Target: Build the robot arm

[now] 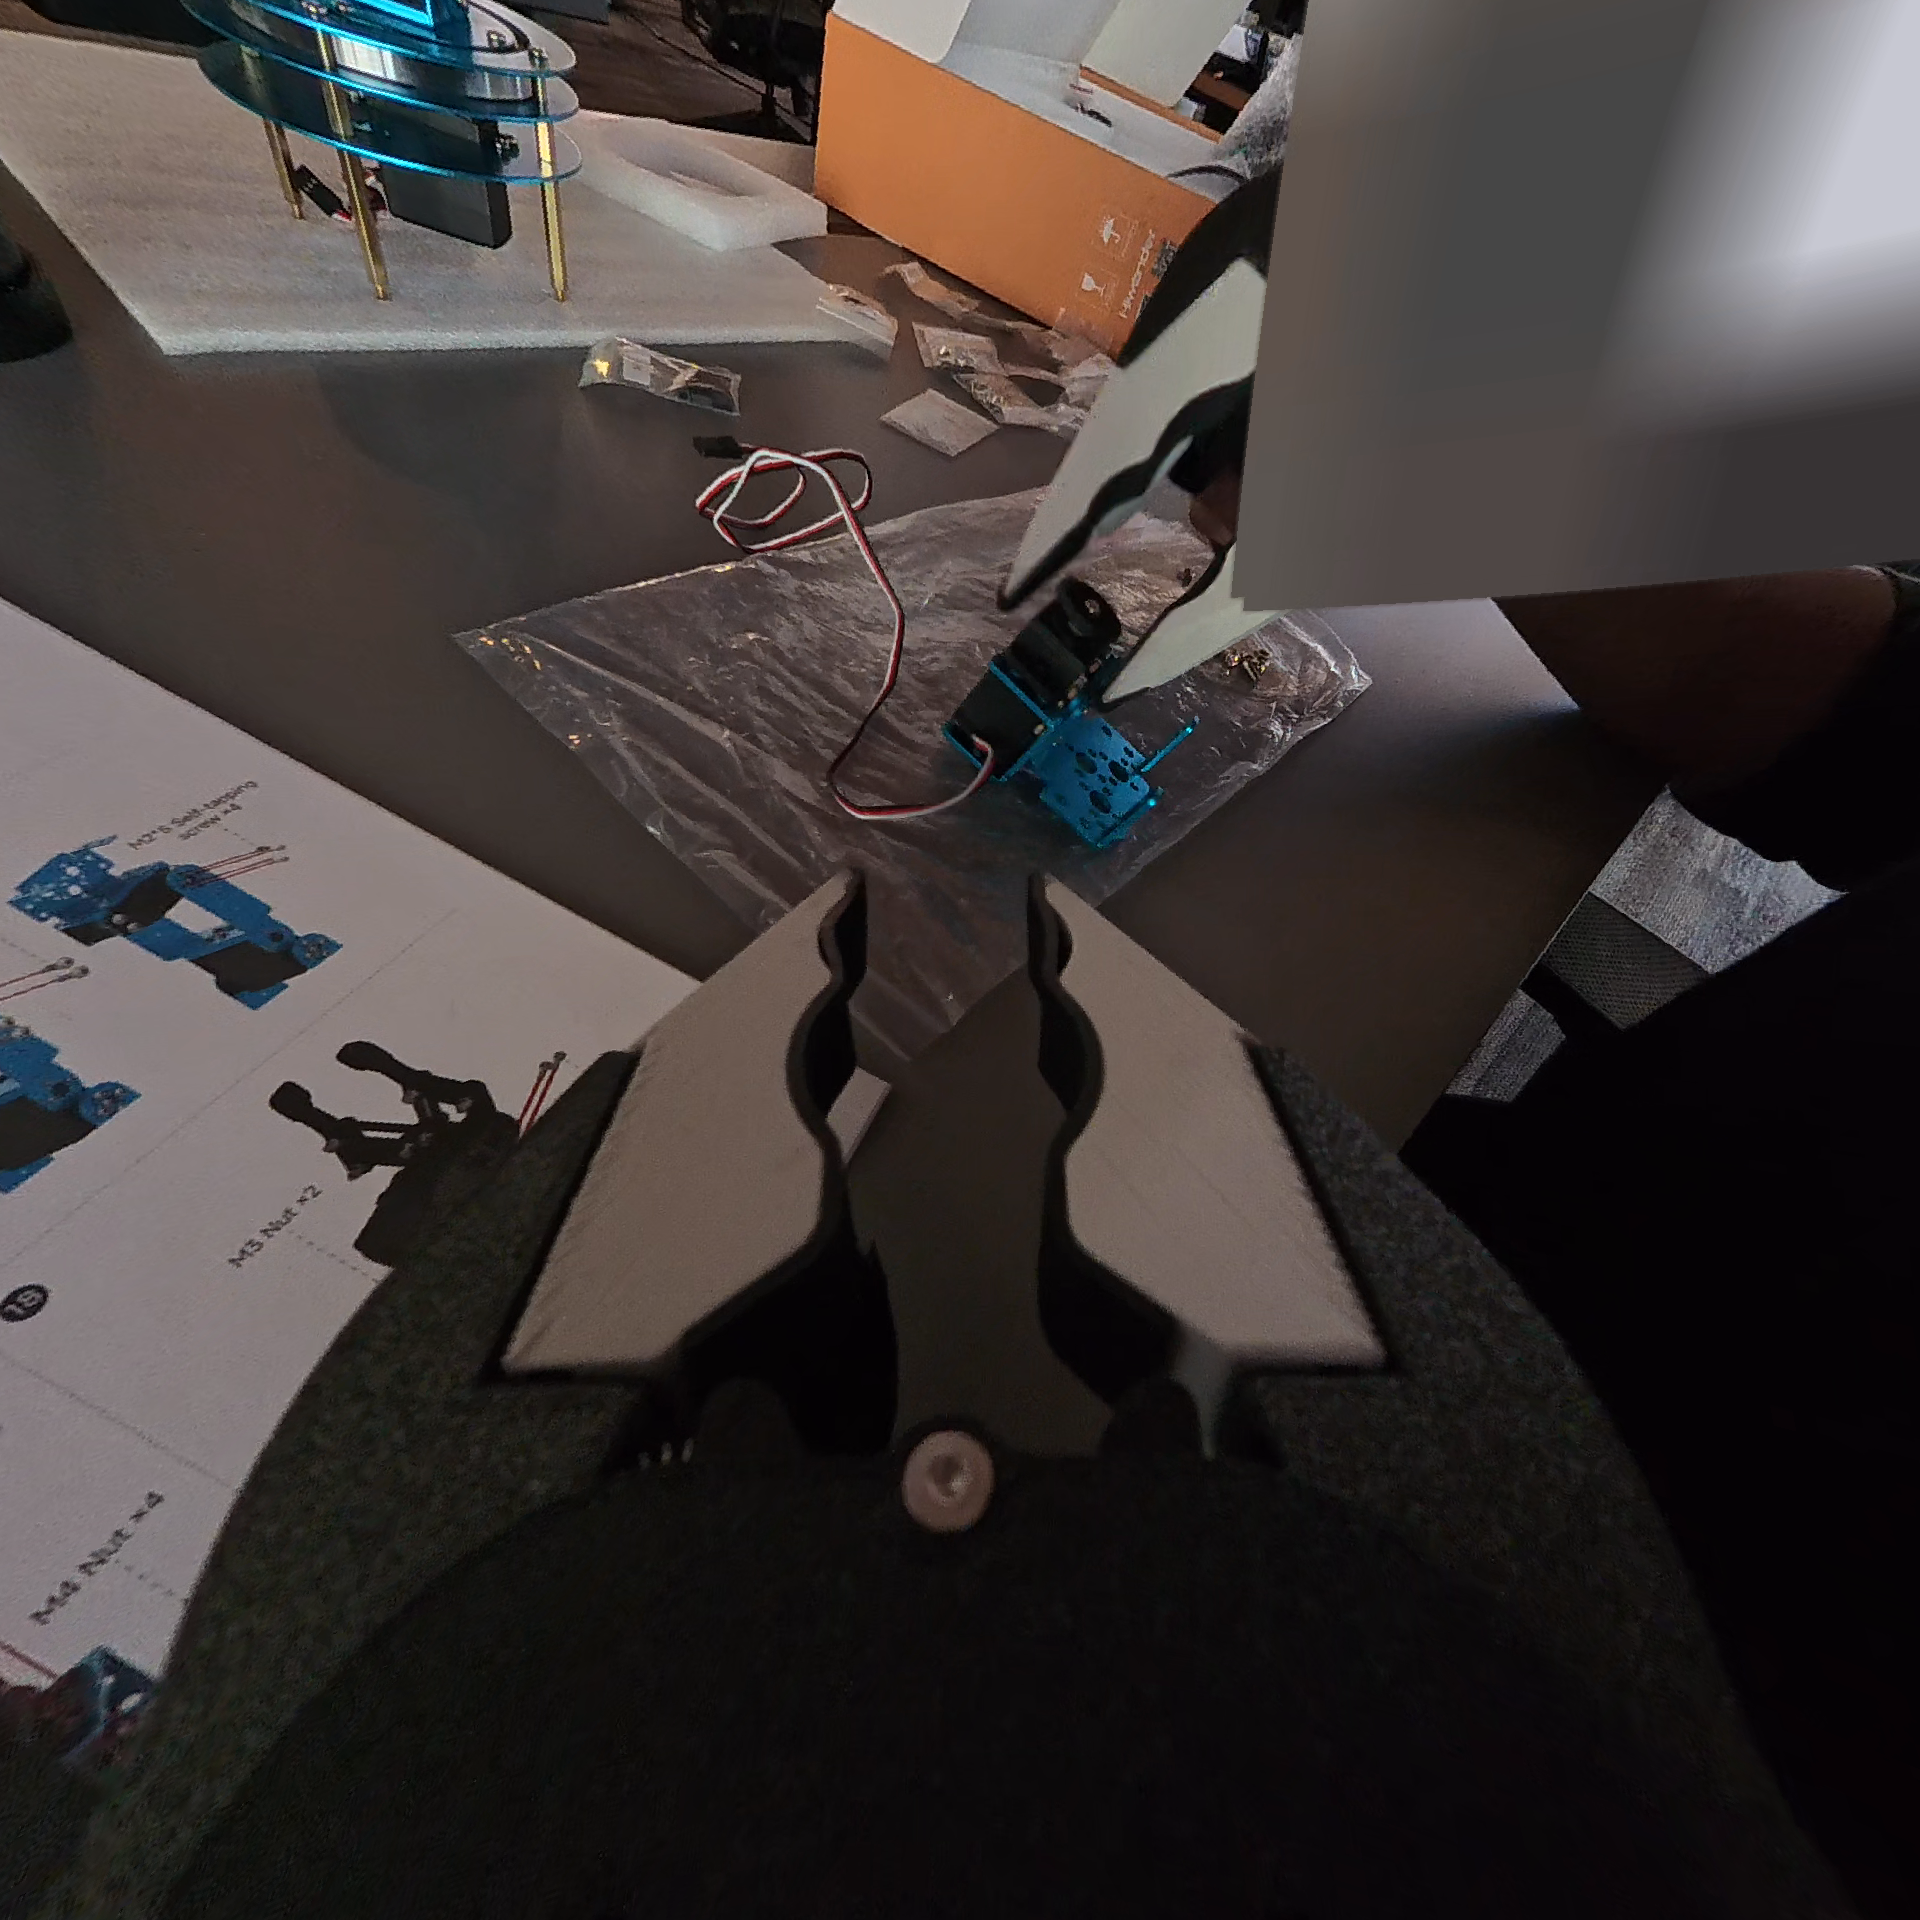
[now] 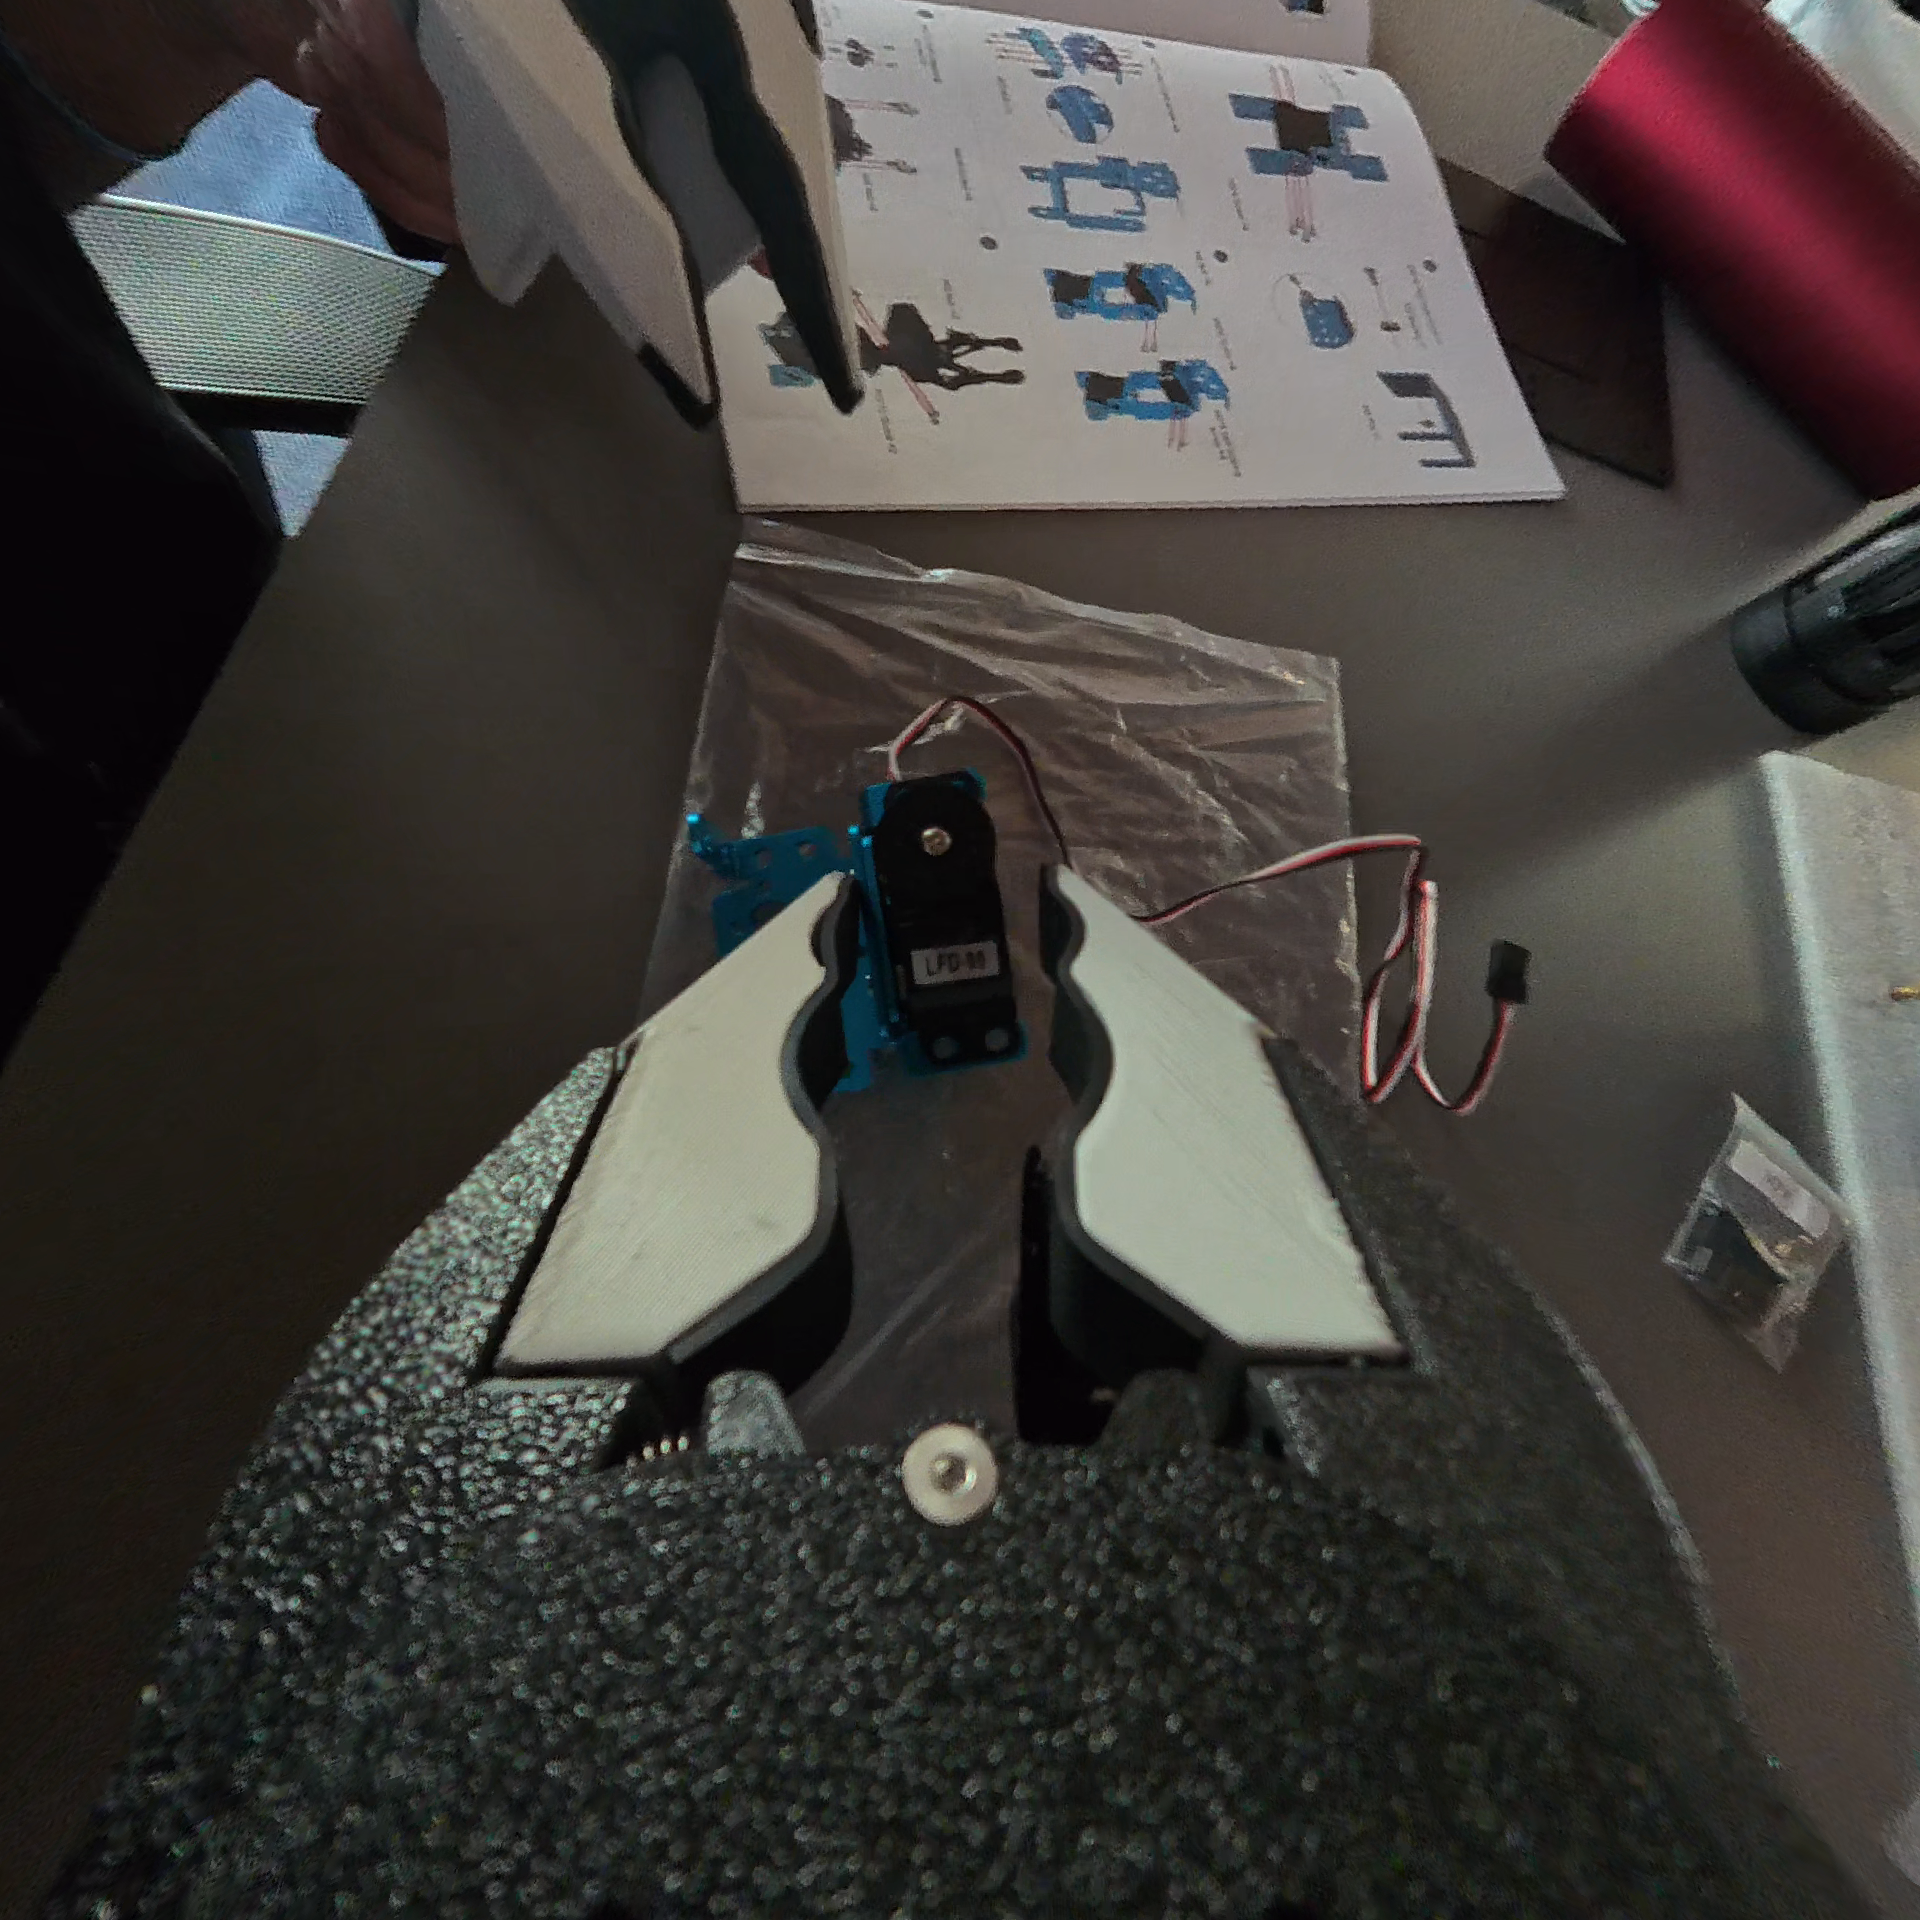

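A black servo (image 2: 940,935) sits in a blue metal bracket (image 2: 764,857) on a clear plastic bag (image 2: 1164,727); its red, white and black wire (image 2: 1403,987) trails off to the right. My right gripper (image 2: 943,879) is open with its jaws on either side of the servo, the left jaw close against the bracket. In the left wrist view the right gripper (image 1: 1070,644) comes down over the servo (image 1: 1049,675) from the upper right. My left gripper (image 1: 943,883) is open and empty, just short of the bag (image 1: 727,707), over the edge of the instruction booklet (image 1: 208,1039).
An orange box (image 1: 987,177), a blue acrylic stack on brass posts (image 1: 395,104) on white foam (image 1: 208,281), and small part bags (image 1: 660,374) lie farther back. A red cylinder (image 2: 1745,208) and a black object (image 2: 1839,644) flank the booklet (image 2: 1143,260). A person's arm (image 1: 1714,675) is at the table edge. My right fingertips sit around 10 cm from my left ones.
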